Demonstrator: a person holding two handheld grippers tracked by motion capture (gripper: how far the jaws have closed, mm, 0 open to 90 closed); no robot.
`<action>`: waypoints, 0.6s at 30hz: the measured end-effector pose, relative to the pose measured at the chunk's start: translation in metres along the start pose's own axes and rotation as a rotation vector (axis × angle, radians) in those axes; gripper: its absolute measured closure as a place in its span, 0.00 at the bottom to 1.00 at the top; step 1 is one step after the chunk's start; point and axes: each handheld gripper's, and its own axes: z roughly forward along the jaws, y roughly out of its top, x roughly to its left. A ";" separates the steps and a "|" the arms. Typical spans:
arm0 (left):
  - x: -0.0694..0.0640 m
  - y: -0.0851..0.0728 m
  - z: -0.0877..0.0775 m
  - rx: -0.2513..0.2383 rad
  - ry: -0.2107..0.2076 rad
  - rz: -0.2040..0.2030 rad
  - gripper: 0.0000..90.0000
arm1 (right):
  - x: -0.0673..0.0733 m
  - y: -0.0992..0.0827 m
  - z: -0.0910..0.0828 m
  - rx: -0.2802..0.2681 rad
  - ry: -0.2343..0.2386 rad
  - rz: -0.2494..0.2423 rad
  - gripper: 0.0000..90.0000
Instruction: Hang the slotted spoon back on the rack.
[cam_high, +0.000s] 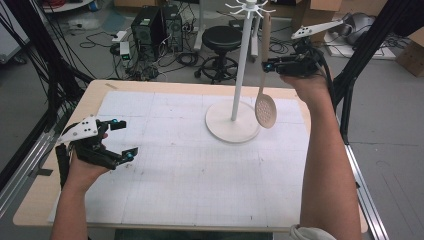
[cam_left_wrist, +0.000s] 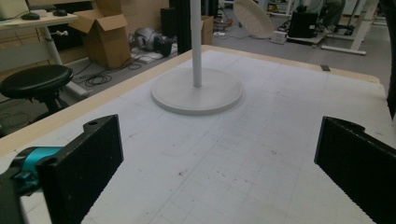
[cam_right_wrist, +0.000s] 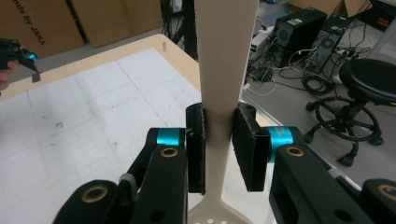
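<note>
Behind the table (cam_high: 60, 200), cables, computer towers (cam_high: 157, 25) and a black stool (cam_high: 221, 37) crowd the grey floor. High view: I take the white rack (cam_high: 240, 75) as my landmark; its round base stands on the white gridded mat (cam_high: 190, 170) toward the far side of the table. My right gripper (cam_high: 267, 65) is raised just right of the rack's pole, and its jaws are clamped on the handle of a slotted spoon (cam_high: 265, 111), which hangs upright with its perforated bowl down, level with the rack's base and just beside it. My left gripper (cam_high: 125, 140) sits well left of the rack, low over the mat, jaws spread wide with nothing between them.

Left gripper view: both black pads (cam_left_wrist: 88, 163) stand far apart at the edges of the frame, bare mat between them. The rack's base (cam_left_wrist: 196, 91) lies ahead, and the spoon's bowl (cam_left_wrist: 254, 17) shows beyond it, up and to the right of the pole.

Right gripper view: my two pads (cam_right_wrist: 247, 144) press on the spoon's cream handle (cam_right_wrist: 225, 60) from either side; the handle rises straight up, and the holed bowl shows at the bottom edge. My other gripper (cam_right_wrist: 16, 51) sits far off at left.
</note>
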 end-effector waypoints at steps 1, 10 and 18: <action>0.000 0.000 0.000 -0.001 0.001 -0.002 0.02 | -0.001 0.000 0.000 0.007 0.000 0.005 0.84; -0.001 0.000 0.001 0.007 -0.006 -0.001 0.02 | -0.007 0.001 0.007 0.006 0.003 0.011 0.84; 0.000 -0.002 0.001 0.013 -0.004 -0.004 0.02 | -0.011 0.001 0.014 -0.005 0.022 0.023 0.84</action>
